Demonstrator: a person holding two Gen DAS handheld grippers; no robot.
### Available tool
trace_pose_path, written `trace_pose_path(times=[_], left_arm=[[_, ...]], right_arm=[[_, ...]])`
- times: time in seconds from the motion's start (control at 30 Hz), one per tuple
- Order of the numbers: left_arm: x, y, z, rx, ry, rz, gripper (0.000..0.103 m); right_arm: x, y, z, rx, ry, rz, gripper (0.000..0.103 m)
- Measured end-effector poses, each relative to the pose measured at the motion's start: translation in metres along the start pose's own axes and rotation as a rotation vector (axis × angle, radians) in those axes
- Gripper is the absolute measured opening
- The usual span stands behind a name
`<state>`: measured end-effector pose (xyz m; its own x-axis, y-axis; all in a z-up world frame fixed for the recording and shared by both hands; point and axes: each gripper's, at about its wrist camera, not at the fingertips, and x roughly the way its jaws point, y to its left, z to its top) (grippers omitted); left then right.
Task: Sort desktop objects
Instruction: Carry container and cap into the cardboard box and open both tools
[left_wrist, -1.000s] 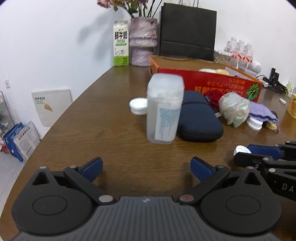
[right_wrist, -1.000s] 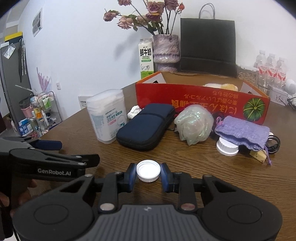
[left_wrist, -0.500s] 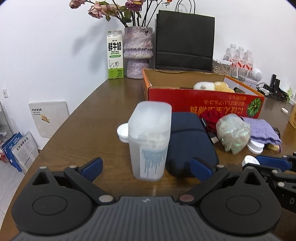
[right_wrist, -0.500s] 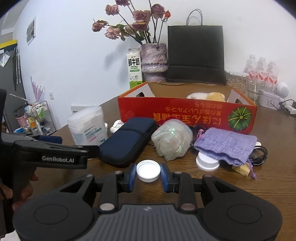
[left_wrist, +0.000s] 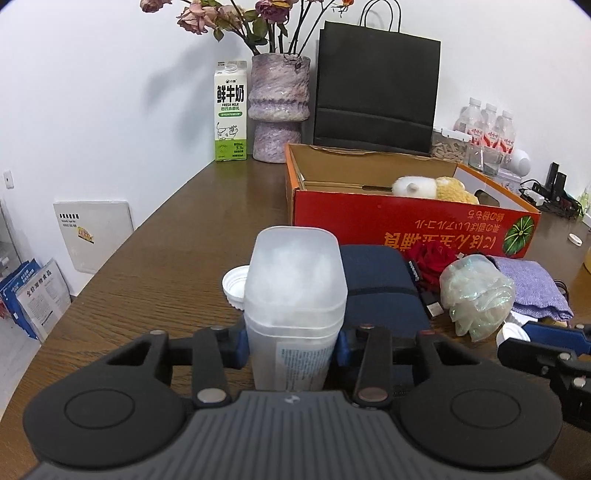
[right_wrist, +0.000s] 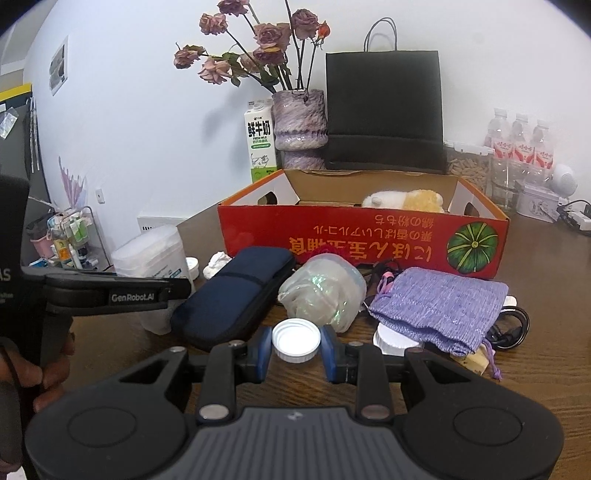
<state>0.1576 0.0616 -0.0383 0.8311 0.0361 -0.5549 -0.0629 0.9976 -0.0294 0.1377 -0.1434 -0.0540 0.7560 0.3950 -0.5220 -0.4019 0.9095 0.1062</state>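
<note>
The left gripper (left_wrist: 291, 345) is clamped on a frosted plastic canister (left_wrist: 295, 295), its blue pads touching both sides, standing upright on the wooden table (left_wrist: 166, 258). The right gripper (right_wrist: 296, 349) pinches a white bottle cap (right_wrist: 296, 339). Only the left view shows a second white cap (left_wrist: 233, 284) tucked behind the canister and a red fabric rose (left_wrist: 430, 260) by the navy zip case (left_wrist: 380, 284); only the right view reads "GenRobot.AI" on the other tool. The milk carton (left_wrist: 231, 110) says "FRESH MILK". The red cardboard box (right_wrist: 362, 240) carries upside-down Japanese print.
</note>
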Motion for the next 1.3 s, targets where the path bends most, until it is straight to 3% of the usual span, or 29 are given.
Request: trace_pose_path(times=[0.43, 0.77, 1.03, 1.3], left_arm=[[-0.012, -0.006, 0.011, -0.013, -0.029, -0.026, 0.042], [-0.018, -0.029, 0.058, 0.018, -0.12, -0.082, 0.042], [0.005, -0.056, 0.1, 0.025, -0.148, -0.123, 0.042], [0.043, -0.071, 0.125, 0.014, -0.121, -0.131, 0.042]], right_arm=[[-0.007, -0.01, 0.015, -0.009, -0.056, -0.003, 0.027], [-0.008, -0.029, 0.056, -0.026, -0.156, -0.032, 0.027], [0.014, -0.051, 0.101, -0.031, -0.191, -0.048, 0.027], [0.058, -0.068, 0.128, -0.008, -0.146, -0.034, 0.027]])
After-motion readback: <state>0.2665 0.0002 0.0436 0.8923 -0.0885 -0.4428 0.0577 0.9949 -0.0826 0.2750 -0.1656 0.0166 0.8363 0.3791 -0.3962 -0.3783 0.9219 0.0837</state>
